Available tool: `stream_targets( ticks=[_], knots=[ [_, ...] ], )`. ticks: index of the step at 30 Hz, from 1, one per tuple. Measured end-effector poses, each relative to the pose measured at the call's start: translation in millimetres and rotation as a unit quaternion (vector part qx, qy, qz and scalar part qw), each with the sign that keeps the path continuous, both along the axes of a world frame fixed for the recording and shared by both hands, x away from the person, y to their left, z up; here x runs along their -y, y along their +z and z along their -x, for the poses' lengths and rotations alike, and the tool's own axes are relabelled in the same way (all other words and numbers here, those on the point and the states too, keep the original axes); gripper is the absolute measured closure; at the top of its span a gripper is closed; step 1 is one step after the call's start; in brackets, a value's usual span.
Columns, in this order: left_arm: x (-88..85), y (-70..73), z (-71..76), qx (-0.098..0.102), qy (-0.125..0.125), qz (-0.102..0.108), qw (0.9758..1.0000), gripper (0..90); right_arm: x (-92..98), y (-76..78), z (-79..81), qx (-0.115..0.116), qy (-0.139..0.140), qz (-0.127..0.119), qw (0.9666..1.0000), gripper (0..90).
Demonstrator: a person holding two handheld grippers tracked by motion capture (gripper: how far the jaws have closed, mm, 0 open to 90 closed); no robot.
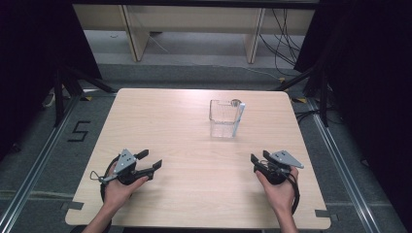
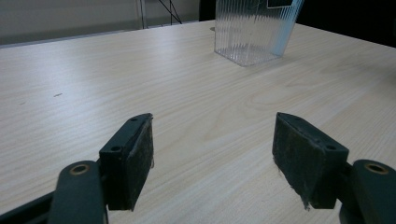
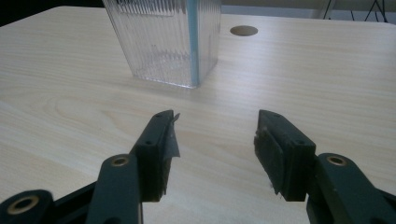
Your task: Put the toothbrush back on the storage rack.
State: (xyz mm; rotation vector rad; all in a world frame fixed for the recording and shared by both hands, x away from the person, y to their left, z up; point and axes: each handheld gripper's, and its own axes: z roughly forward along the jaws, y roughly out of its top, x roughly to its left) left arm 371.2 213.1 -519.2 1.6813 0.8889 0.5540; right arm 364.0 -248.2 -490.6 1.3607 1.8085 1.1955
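Container mid-table, far side; claws near edge, L & R.

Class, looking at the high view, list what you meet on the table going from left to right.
left gripper → clear container → right gripper

The clear, ribbed, square-sided plastic container was cut off by the top edge at twelve o'clock in both gripper views, its rim unseen, and what stood inside it was too small to tell from above.
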Motion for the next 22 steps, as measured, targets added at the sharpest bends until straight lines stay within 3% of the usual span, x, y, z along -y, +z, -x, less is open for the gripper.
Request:
stream_targets(
  ticks=[3,4,6,8,9,10,13,15,16,17,19,20,21,22],
  knots=[
    [0.1,-1.0,0.1,-0.001,0.0,0.001,1.0,28.9,2.7,-2.8,3.6,-0.002,0.008,0.001,1.0,48.1],
    [-0.2,-0.6,1.0,-0.004,0.002,-0.004,1.0,28.9,2.3,-3.9,4.5,0.002,0.013,-0.01,0.9999,48.1],
    [-0.2,-1.0,1.0,-0.005,0.002,-0.004,1.0,28.9,2.7,-5.4,6.4,0.005,0.009,0.0,0.9999,48.1],
    [-0.3,-1.9,1.1,-0.004,0.002,-0.004,1.0,28.9,0.2,-5.9,9.0,-0.009,0.001,-0.014,0.9999,48.1],
    [-0.2,-2.4,1.1,-0.004,0.003,-0.004,1.0,28.9,2.1,-6.7,8.8,-0.002,0.003,0.004,1.0,48.0],
    [-0.5,-2.8,1.3,-0.004,0.003,-0.003,1.0,28.9,2.4,-8.3,8.6,0.005,0.018,-0.009,0.9998,48.1],
    [-0.9,-2.8,1.4,-0.004,0.003,-0.002,1.0,28.9,1.6,-9.8,8.8,0.011,0.006,0.001,0.9999,48.1],
    [-1.2,-3.0,1.8,-0.002,0.004,0.001,1.0,28.9,1.3,-9.9,10.4,-0.001,0.01,-0.005,0.9999,48.0],
    [-1.5,-3.5,1.6,0.003,0.002,0.007,1.0,28.9,1.2,-10.4,11.6,0.008,0.011,-0.016,0.9998,48.0],
    [-2.0,-2.9,2.5,0.001,0.005,0.003,1.0,29.0,1.9,-11.0,11.4,0.013,0.012,-0.01,0.9998,48.0],
    [-2.0,-3.0,2.7,0.002,0.005,0.005,1.0,29.0,1.7,-11.4,11.6,0.013,0.017,-0.012,0.9997,48.0],
    [-2.2,-3.0,3.0,0.002,0.005,0.005,1.0,29.0,0.1,-11.6,13.0,0.006,0.01,-0.025,0.9996,48.0],
    [-2.3,-3.0,3.0,0.003,0.005,0.006,1.0,29.0,1.8,-11.8,12.4,0.013,0.014,-0.013,0.9997,48.0],
    [-2.4,-3.0,3.1,0.003,0.006,0.007,1.0,29.0,0.0,-12.2,13.6,0.006,0.007,-0.026,0.9996,48.0]
  ],
)
